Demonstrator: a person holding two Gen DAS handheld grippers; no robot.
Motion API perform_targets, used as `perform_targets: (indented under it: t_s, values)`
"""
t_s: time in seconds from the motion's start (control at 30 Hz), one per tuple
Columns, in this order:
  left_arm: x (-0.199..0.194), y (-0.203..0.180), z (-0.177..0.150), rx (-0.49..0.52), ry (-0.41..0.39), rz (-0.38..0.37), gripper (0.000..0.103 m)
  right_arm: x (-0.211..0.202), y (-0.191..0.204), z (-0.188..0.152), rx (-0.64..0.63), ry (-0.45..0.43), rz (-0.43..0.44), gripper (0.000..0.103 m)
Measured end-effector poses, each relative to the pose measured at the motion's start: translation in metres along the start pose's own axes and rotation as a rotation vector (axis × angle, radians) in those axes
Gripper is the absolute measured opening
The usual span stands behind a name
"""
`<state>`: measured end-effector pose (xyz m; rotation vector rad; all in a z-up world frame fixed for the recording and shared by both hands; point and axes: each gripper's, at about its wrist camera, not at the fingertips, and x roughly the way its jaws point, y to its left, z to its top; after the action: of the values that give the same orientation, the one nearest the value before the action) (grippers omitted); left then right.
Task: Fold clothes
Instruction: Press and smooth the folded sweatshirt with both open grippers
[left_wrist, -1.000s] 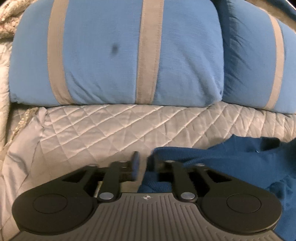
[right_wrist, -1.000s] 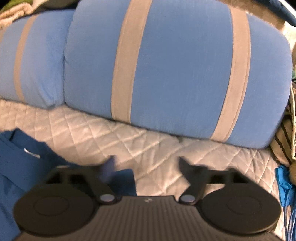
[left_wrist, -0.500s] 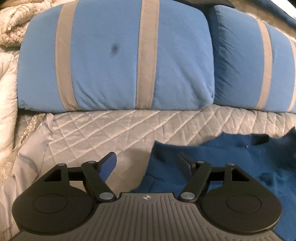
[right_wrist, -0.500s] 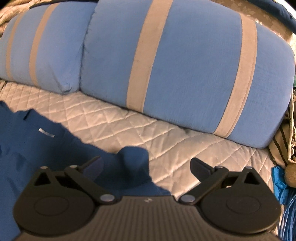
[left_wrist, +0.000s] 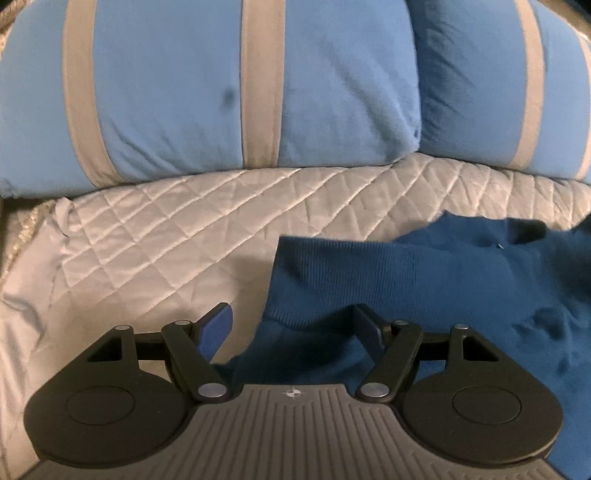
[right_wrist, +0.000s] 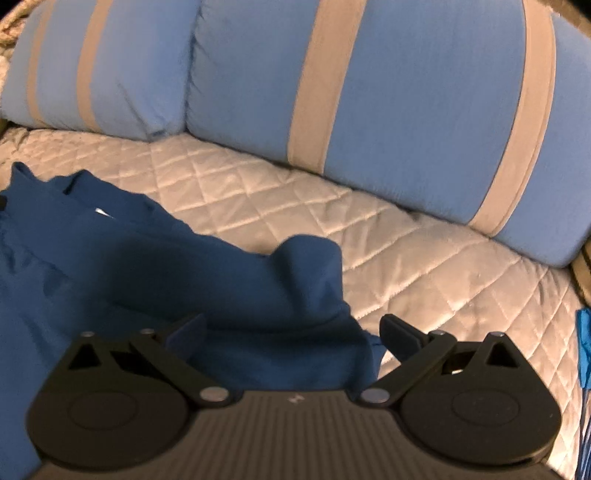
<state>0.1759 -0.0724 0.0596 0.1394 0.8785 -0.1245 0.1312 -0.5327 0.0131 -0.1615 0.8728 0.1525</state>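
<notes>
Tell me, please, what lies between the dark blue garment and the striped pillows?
Only bare quilted cover separates the dark blue garment from the striped pillows; both wrist views show that strip.

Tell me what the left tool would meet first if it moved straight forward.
Probably the dark blue garment: its ribbed edge lies just ahead of the open left tool. Beyond it come the quilted cover and the striped cushion. Depth is uncertain.

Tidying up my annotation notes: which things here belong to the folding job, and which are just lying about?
Job: dark blue garment, left tool, right tool, both open.

Lying about: striped blue cushions, quilted cover, blue item at right edge.
</notes>
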Motion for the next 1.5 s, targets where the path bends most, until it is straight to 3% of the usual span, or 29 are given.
perform_targets:
  t_s: [0.07, 0.17, 0.23, 0.43, 0.57, 0.93, 1.2, 1.5]
  values:
    - [0.013, 0.002, -0.001, -0.022, 0.025, 0.010, 0.073, 0.012, -0.004, -0.001, 0.029, 0.022, -0.014, 0.103]
    - [0.027, 0.007, -0.008, -0.064, 0.035, 0.041, 0.090, 0.028, -0.013, -0.004, 0.102, 0.050, -0.011, 0.103]
    - [0.030, 0.012, -0.013, -0.104, 0.030, 0.033, 0.092, 0.035, -0.020, -0.007, 0.156, 0.052, 0.003, 0.103]
    - [0.015, 0.021, -0.017, -0.113, 0.006, -0.016, 0.092, 0.032, -0.021, -0.009, 0.153, 0.032, 0.015, 0.103]
    - [-0.004, 0.027, -0.024, -0.092, -0.013, -0.110, 0.092, 0.020, -0.022, -0.009, 0.115, 0.035, 0.101, 0.103]
    - [-0.066, 0.038, -0.053, -0.047, -0.007, -0.315, 0.092, -0.035, -0.032, -0.028, 0.043, -0.006, 0.220, 0.103]
    - [-0.105, 0.035, -0.074, -0.012, -0.018, -0.328, 0.092, -0.076, -0.034, -0.050, 0.006, -0.014, 0.250, 0.103]
    - [-0.172, 0.045, -0.094, 0.027, -0.046, -0.335, 0.092, -0.161, -0.046, -0.078, -0.092, -0.050, 0.234, 0.103]
